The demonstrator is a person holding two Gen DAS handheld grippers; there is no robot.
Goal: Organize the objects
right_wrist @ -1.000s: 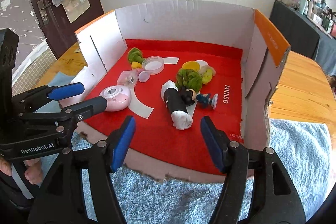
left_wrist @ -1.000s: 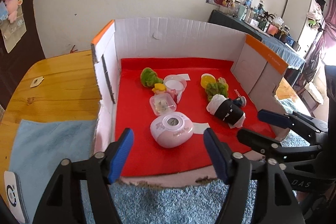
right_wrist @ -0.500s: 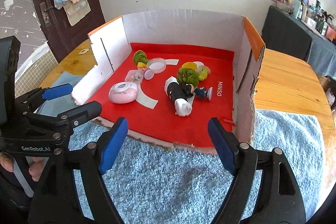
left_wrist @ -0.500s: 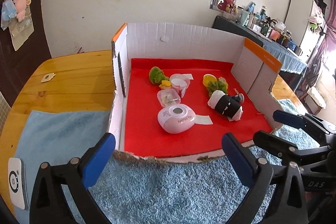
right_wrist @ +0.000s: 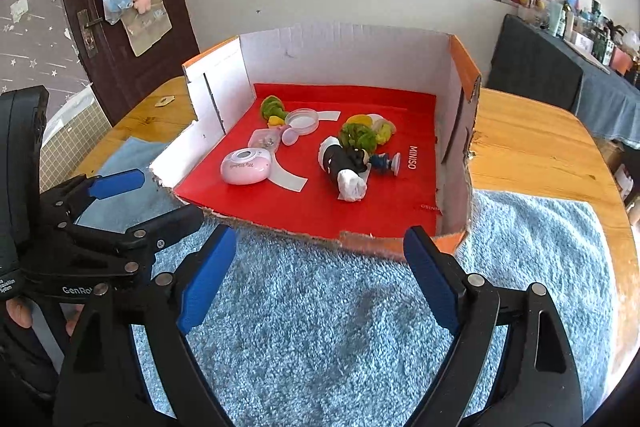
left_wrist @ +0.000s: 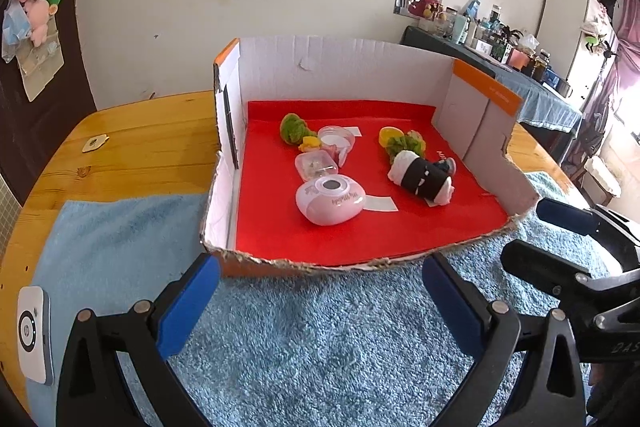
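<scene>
Left wrist view showed my left gripper and right gripper over the blue towel, jaws apart and empty. The toys, including the pink device, lay inside the cardboard box; I judged the organizing nearly done.

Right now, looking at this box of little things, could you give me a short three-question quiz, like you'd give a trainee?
1. True or false: the pink oval gadget lies outside the cardboard box.
2. What does either gripper hold? A) a toy B) nothing C) a lid
3. What colour is the lining of the box floor?

Key:
1. False, it lies inside.
2. B: the left gripper and right gripper are both open over the blue towel.
3. Red.
</scene>
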